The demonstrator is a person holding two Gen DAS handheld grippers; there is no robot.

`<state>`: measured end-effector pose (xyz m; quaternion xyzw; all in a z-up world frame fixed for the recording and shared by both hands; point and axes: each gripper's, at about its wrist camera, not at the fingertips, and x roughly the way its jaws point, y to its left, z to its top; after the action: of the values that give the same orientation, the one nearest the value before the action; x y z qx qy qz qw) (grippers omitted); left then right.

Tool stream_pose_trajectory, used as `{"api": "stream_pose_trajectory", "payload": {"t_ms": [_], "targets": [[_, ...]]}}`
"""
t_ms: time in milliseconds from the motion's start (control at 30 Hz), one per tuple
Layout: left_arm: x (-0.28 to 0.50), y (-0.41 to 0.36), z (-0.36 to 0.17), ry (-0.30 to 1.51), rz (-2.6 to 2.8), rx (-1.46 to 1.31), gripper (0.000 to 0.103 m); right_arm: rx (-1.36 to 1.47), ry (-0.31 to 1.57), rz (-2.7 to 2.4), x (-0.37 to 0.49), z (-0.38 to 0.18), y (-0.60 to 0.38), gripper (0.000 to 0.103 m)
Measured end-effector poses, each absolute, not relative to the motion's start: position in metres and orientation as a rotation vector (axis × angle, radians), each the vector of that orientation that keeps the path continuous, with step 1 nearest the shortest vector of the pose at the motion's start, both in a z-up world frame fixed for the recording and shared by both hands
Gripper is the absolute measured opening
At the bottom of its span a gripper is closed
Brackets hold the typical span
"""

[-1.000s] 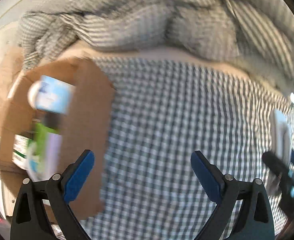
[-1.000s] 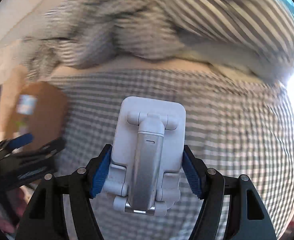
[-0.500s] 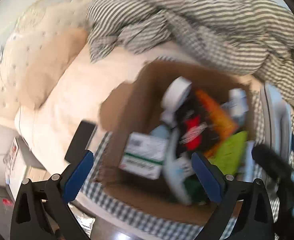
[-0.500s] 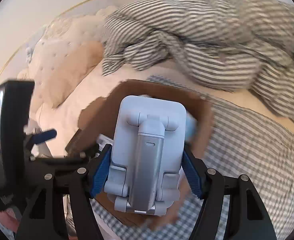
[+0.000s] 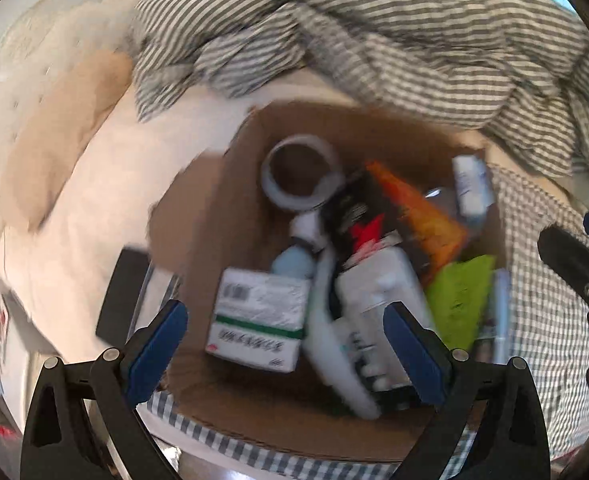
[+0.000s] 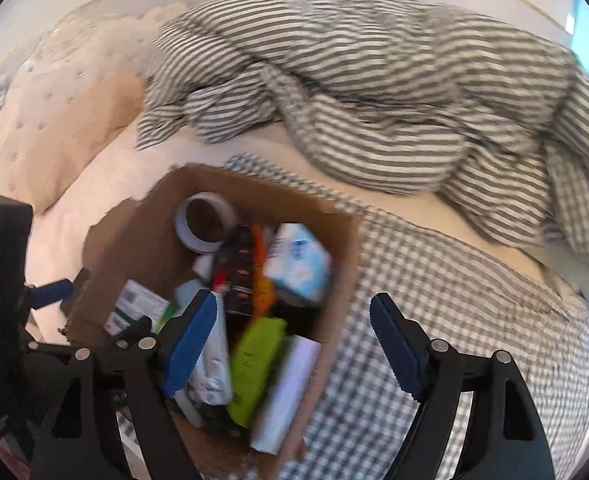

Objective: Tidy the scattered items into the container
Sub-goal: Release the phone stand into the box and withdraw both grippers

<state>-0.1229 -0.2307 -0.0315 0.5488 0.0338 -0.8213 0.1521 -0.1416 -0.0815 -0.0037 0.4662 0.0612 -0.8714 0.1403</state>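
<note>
Both tongs empty over cardboard box point(image 5: 222, 216), left tongs point(image 5: 286, 340) apart, right tongs point(image 6: 290, 344) opening

- The box point(image 5: 230, 208) contents are motion-blurred in both views; print on the white carton point(image 5: 256, 320) just ahead of the left gripper point(image 5: 286, 344) cannot be read.
- The right gripper point(image 6: 290, 344) left finger point(image 6: 190, 340) covers part of a white pouch point(image 6: 214, 364).
- A dark flat object point(image 5: 120, 296) left of the left gripper is too blurred to identify.
- The box's near rim is hidden behind both grippers' fingers.
</note>
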Motion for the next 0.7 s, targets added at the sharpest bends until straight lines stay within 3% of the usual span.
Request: {"api": "stream_pose_trajectory", "payload": {"t_ms": [267,700], "targets": [[-0.131,-0.149,0.001,-0.003,-2.480,1.576,0.103,1.498,0.057,-2.655,-0.116,0.023,0.017,0.085],[-0.116,-0.064,-0.031,-0.084,-2.455,1.742,0.103,1.667,-0.118,-2.700,-0.076,-0.002,0.105,0.085]]}}
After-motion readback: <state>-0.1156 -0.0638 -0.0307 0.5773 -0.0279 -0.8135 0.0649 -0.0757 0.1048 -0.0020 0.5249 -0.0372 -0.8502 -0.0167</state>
